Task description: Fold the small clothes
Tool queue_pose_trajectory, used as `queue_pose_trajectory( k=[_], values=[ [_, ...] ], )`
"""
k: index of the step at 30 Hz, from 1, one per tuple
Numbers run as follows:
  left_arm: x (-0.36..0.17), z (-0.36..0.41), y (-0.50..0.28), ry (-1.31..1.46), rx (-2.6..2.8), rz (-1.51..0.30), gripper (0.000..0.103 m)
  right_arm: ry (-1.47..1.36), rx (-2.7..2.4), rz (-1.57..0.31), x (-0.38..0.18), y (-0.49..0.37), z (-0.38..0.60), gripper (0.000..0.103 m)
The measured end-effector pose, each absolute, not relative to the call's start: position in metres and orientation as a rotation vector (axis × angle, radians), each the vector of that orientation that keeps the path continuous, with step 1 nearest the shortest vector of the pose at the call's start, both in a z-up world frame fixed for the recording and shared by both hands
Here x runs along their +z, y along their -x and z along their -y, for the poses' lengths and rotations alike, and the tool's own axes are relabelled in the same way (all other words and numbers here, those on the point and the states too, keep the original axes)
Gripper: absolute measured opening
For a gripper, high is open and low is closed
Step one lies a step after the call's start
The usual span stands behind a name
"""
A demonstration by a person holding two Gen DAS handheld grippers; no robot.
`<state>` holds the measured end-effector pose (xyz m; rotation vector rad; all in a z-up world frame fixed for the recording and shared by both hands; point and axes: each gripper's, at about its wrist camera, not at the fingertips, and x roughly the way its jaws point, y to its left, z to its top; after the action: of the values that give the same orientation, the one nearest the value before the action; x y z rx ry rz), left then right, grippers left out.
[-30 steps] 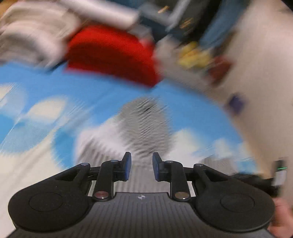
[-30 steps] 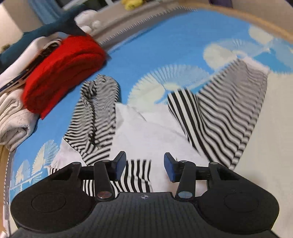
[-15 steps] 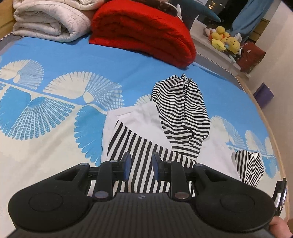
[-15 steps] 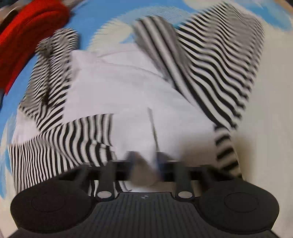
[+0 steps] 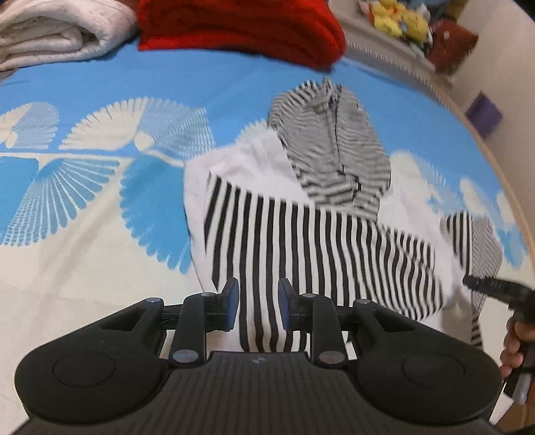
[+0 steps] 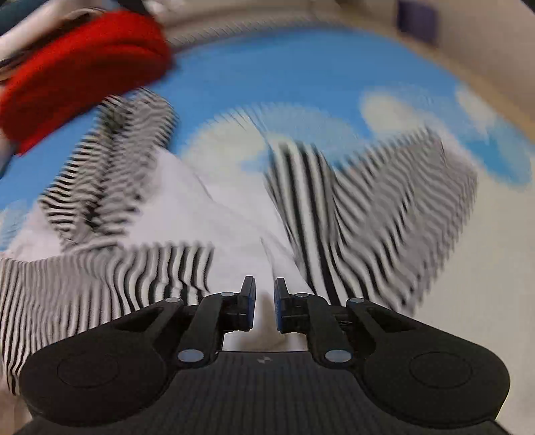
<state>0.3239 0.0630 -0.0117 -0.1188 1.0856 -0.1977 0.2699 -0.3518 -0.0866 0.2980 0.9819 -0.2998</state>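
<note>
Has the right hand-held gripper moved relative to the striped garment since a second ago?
Yes. The right hand-held gripper has come closer to the striped garment; its jaws have just been closing, white fabric between them. The red blanket stays upper left.

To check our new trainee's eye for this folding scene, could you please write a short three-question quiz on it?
1. True or false: the red blanket lies on top of the striped hoodie.
2. Which part of the hoodie lies nearest the red blanket? A hood; B hem; C cuff.
3. In the left wrist view, what sits left of the red blanket?
Key: 1 false, they lie apart; 2 A; 3 a folded white quilt.
</note>
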Motion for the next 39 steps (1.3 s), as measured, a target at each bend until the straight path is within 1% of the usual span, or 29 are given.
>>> queue_pose_trajectory(
  k=[1, 3, 4, 5, 7, 8, 9, 11, 12, 14, 16, 19, 26, 32, 39],
  values=[
    [-0.016, -0.060, -0.323, 0.108, -0.206, -1.095, 0.027, -0.327, -0.285, -0.974, -0.089, -0.267, 0.353, 0.015],
    [-0.023, -0.055, -0.323, 0.096, -0.224, -1.115, 0.027, -0.346, -0.227, -0.928, -0.084, -0.266, 0.350, 0.024],
    [-0.028, -0.053, -0.324, 0.099, -0.229, -1.129, 0.027, -0.369, -0.192, -0.903, -0.083, -0.264, 0.353, 0.031],
    [-0.034, -0.052, -0.324, 0.106, -0.231, -1.148, 0.027, -0.402, -0.154, -0.888, -0.084, -0.264, 0.354, 0.035],
    [-0.051, -0.049, -0.326, 0.101, -0.219, -1.203, 0.027, -0.427, -0.134, -0.948, -0.098, -0.269, 0.359, 0.038],
    [-0.060, -0.047, -0.326, 0.085, -0.201, -1.238, 0.027, -0.424, -0.148, -1.033, -0.112, -0.276, 0.362, 0.041],
    [-0.069, -0.046, -0.327, 0.067, -0.180, -1.280, 0.027, -0.417, -0.146, -1.120, -0.127, -0.281, 0.366, 0.041],
    [-0.076, -0.045, -0.328, 0.045, -0.153, -1.326, 0.027, -0.412, -0.135, -1.108, -0.123, -0.282, 0.369, 0.041],
    [-0.073, -0.045, -0.330, 0.042, -0.150, -1.320, 0.027, -0.406, -0.137, -1.103, -0.115, -0.282, 0.369, 0.041],
    [-0.060, -0.042, -0.330, 0.039, -0.158, -1.280, 0.027, -0.417, -0.120, -1.037, -0.092, -0.280, 0.375, 0.042],
    [-0.043, -0.037, -0.328, 0.042, -0.180, -1.222, 0.031, -0.423, -0.109, -0.987, -0.074, -0.271, 0.384, 0.044],
    [-0.027, -0.029, -0.326, 0.021, -0.197, -1.152, 0.034, -0.432, -0.133, -0.940, -0.056, -0.267, 0.407, 0.045],
    [-0.025, -0.009, -0.321, -0.017, -0.202, -1.135, 0.034, -0.527, -0.299, -0.865, -0.044, -0.255, 0.490, 0.045],
    [-0.025, -0.010, -0.324, 0.003, -0.203, -1.126, 0.034, -0.615, -0.526, -0.771, -0.063, -0.244, 0.574, 0.045],
    [-0.025, -0.010, -0.327, 0.018, -0.178, -1.111, 0.034, -0.731, -0.653, -0.730, -0.115, -0.251, 0.638, 0.045]
  ],
)
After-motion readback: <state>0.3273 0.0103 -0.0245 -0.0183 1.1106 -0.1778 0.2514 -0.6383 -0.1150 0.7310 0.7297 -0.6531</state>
